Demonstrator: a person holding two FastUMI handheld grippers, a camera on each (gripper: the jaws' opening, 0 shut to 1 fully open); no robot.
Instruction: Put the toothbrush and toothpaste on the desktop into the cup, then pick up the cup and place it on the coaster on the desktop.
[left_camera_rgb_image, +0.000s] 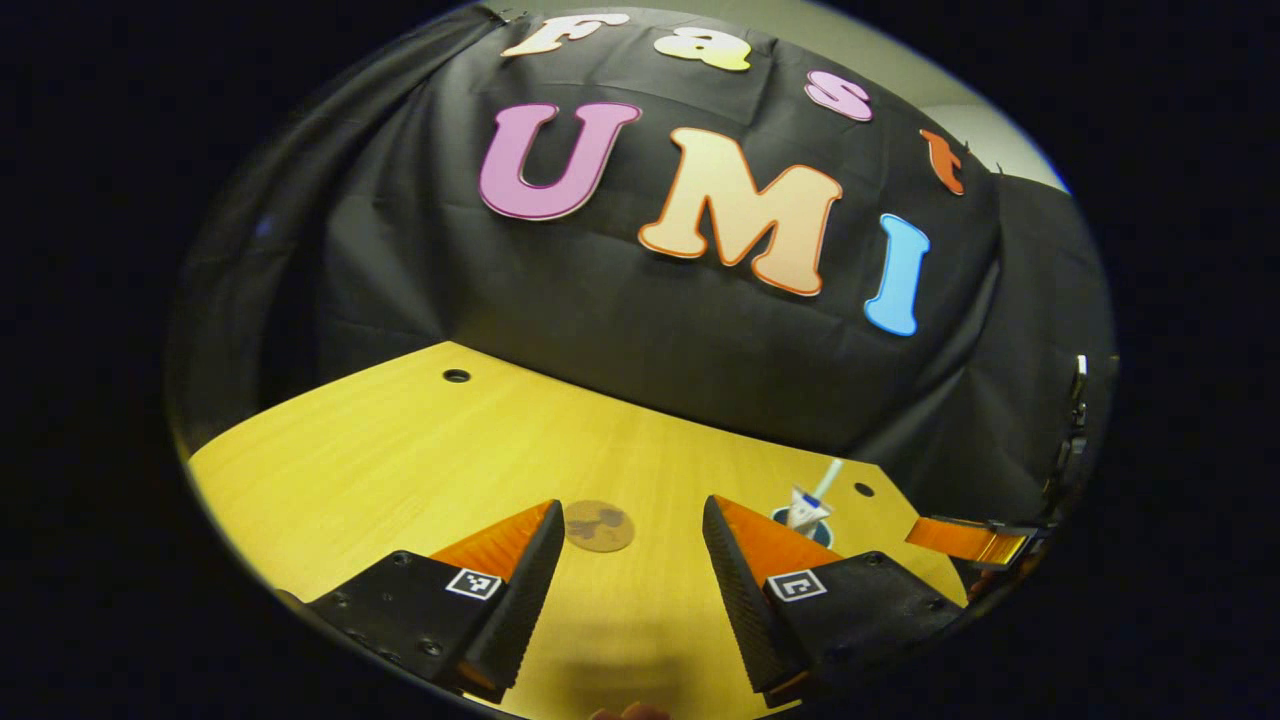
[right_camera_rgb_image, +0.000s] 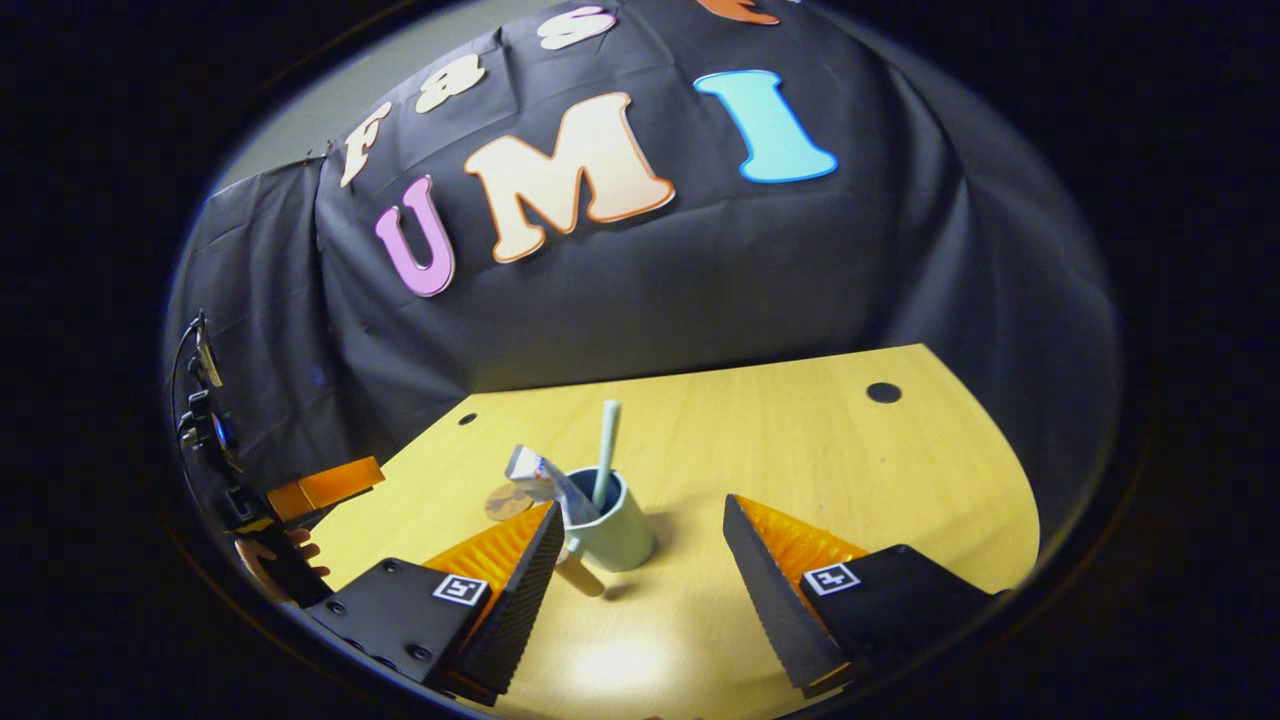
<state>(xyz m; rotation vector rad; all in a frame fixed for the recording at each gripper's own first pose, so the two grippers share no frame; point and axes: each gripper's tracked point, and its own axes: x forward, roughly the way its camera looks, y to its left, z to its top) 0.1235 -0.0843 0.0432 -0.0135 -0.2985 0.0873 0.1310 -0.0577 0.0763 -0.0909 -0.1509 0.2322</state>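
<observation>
I am over a smooth yellow wooden desktop (right_camera_rgb_image: 800, 450) with a black cloth wall behind it.

My right gripper (right_camera_rgb_image: 640, 575) has its two fingers spread wide with nothing between them. Just past my left finger stands the pale green cup (right_camera_rgb_image: 618, 535) with a little handle at its near side. A light green toothbrush (right_camera_rgb_image: 606, 450) stands up in the cup, and a white toothpaste tube (right_camera_rgb_image: 545, 480) leans out over the cup's left rim. So I think the first step is done.

My left gripper (left_camera_rgb_image: 633, 570) is spread wide too and holds nothing. Past its fingertips, a bit farther on the desktop, lies the small round brown coaster (left_camera_rgb_image: 598, 526), flat and bare. In the left gripper view the cup (left_camera_rgb_image: 805, 525) peeks out behind my right finger, with the toothbrush (left_camera_rgb_image: 828, 478) poking up.

The cup and the coaster sit near each other, not touching.

Next I think I must pick up the cup. My right gripper needs to slide left so the cup sits between both fingers, then squeeze, lift and set it on the coaster. I should keep it upright so the tube does not tip out.
</observation>
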